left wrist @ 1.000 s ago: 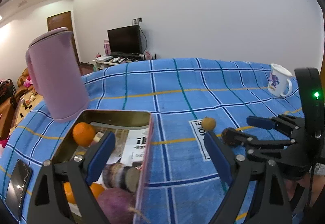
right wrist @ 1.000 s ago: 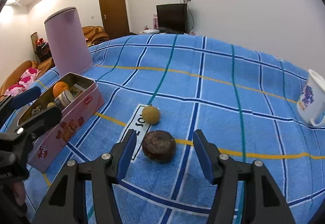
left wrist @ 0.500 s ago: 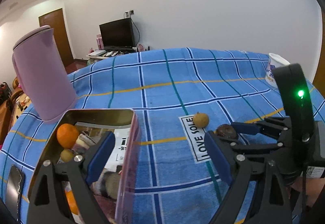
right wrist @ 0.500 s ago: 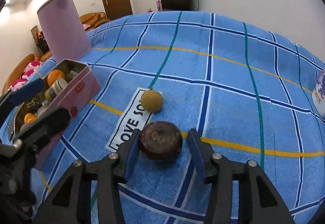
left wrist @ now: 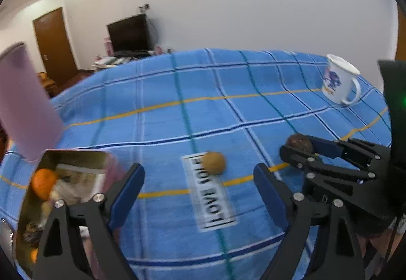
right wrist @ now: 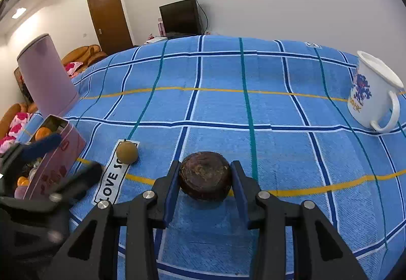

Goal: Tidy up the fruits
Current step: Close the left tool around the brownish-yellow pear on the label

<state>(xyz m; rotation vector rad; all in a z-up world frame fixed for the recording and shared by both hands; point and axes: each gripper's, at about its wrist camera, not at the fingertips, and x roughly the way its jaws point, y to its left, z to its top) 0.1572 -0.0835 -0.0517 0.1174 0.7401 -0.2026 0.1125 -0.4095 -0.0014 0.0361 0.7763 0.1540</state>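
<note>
Nearest in the right wrist view, the right gripper (right wrist: 205, 179) has its 2 blue-padded fingers (right wrist: 170, 187) pressed against either side of a dark brown round fruit (right wrist: 205, 176), which sits on the blue checked cloth (right wrist: 279, 148) across a yellow stripe — the jaws have just been closing and now clamp it. Just to its left lies a smaller tan fruit (right wrist: 127, 152), resting on the top end of a white label (right wrist: 111, 178) printed "LOVE SOLE". In the left wrist view the left gripper (left wrist: 199, 187) hangs above that label with its jaws wide apart and nothing between the pads; they have just been closing a little, and the tan fruit (left wrist: 214, 162) lies ahead of the gap, untouched. From this side the right gripper (left wrist: 295, 146) reaches in from the right, its tips around the brown fruit (left wrist: 297, 141). At the left edge stands an open pink tin (right wrist: 57, 163) holding an orange (left wrist: 43, 182) and other pieces too blurred to name — the left gripper's near finger (left wrist: 125, 193) is just beside its rim. Behind the tin stands a tall pink jug (right wrist: 47, 77). Well apart, on the far right of the cloth, a white mug (right wrist: 373, 93) with a blue print stands upright, its handle toward the camera. Beyond the cloth are a dark television (right wrist: 181, 17) and a brown door (right wrist: 110, 19) against the white wall.
</note>
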